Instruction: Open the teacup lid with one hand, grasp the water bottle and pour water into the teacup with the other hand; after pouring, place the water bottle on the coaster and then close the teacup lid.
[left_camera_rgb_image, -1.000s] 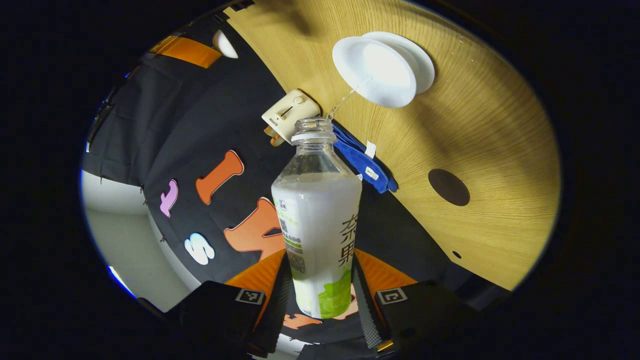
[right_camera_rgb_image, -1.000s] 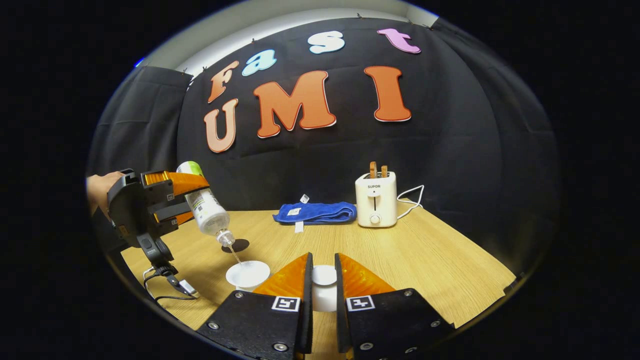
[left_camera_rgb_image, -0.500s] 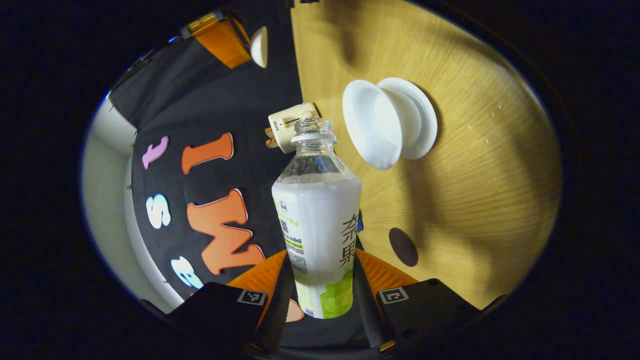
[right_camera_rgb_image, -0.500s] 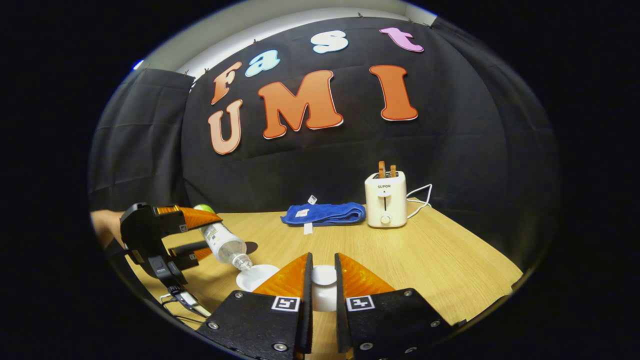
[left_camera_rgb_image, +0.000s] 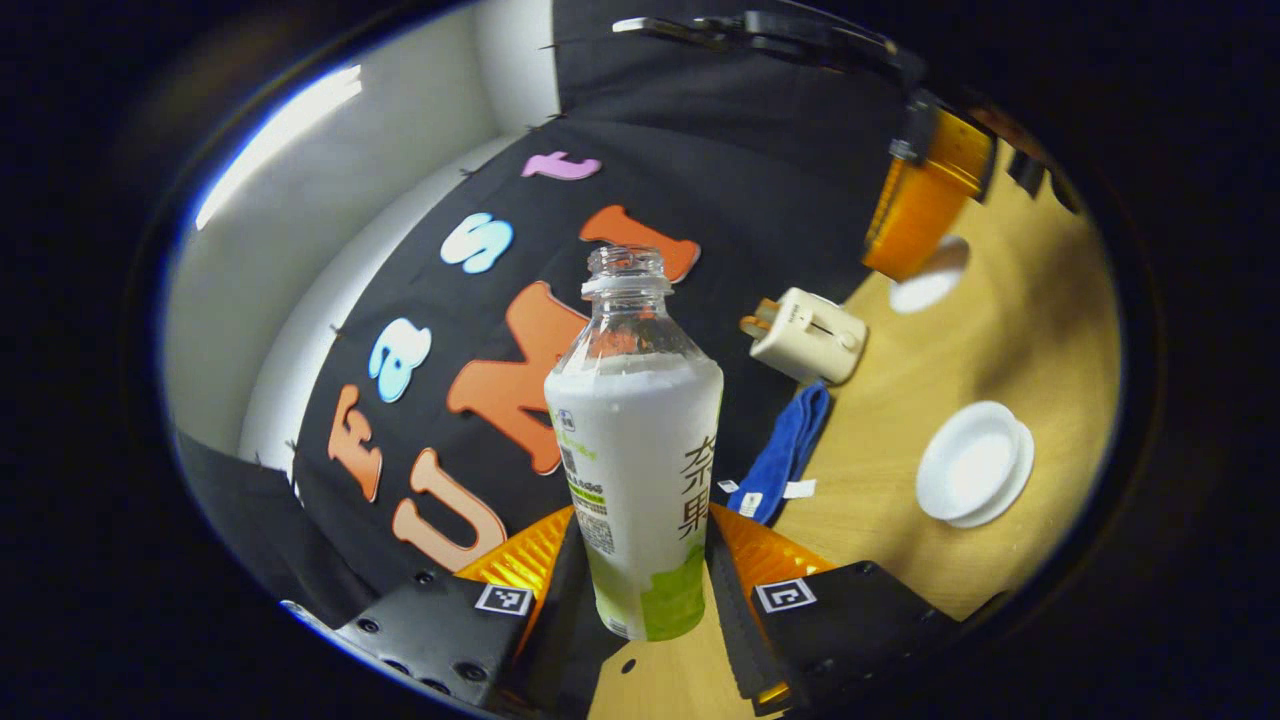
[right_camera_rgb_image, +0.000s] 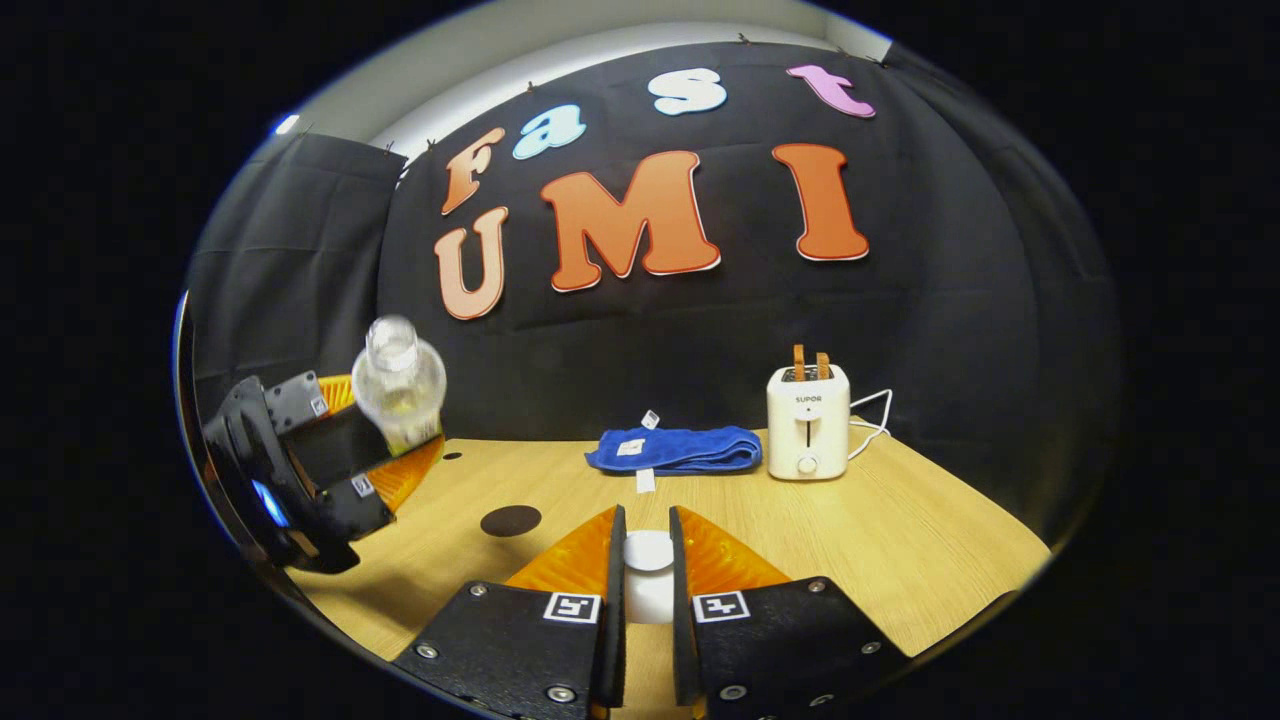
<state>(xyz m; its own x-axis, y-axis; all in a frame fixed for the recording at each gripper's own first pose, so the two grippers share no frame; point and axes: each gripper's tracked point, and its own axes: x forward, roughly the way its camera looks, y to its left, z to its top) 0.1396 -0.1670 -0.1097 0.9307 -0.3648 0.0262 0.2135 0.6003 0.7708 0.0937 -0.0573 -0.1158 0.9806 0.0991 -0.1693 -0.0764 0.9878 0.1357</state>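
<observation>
the left gripper (left_camera_rgb_image: 640, 590) has both fingers pressed on the lower body of the water bottle (left_camera_rgb_image: 637, 470), which has no cap on its neck; the bottle's base is hidden between the fingers. in the right gripper view the same bottle (right_camera_rgb_image: 398, 385) is near upright in the air at the left edge, its lower half covered by the left gripper's body (right_camera_rgb_image: 300, 465), and its mouth is blurred.

the right gripper (right_camera_rgb_image: 647, 585) is closed tight on the white teacup lid (right_camera_rgb_image: 648, 565), only its knob and a strip of its side showing between the fingers. in the left gripper view that lid (left_camera_rgb_image: 928, 285) shows as a pale blur under the far gripper.

the open teacup (left_camera_rgb_image: 972, 462) stands on the wooden table (left_camera_rgb_image: 1040, 380), apart from the bottle; whether it holds water is hard to make out. the dark round coaster (right_camera_rgb_image: 511, 520) lies bare on the table, between the two grippers. a blue cloth (right_camera_rgb_image: 675, 448) and a white toaster (right_camera_rgb_image: 808, 435) sit at the back.
</observation>
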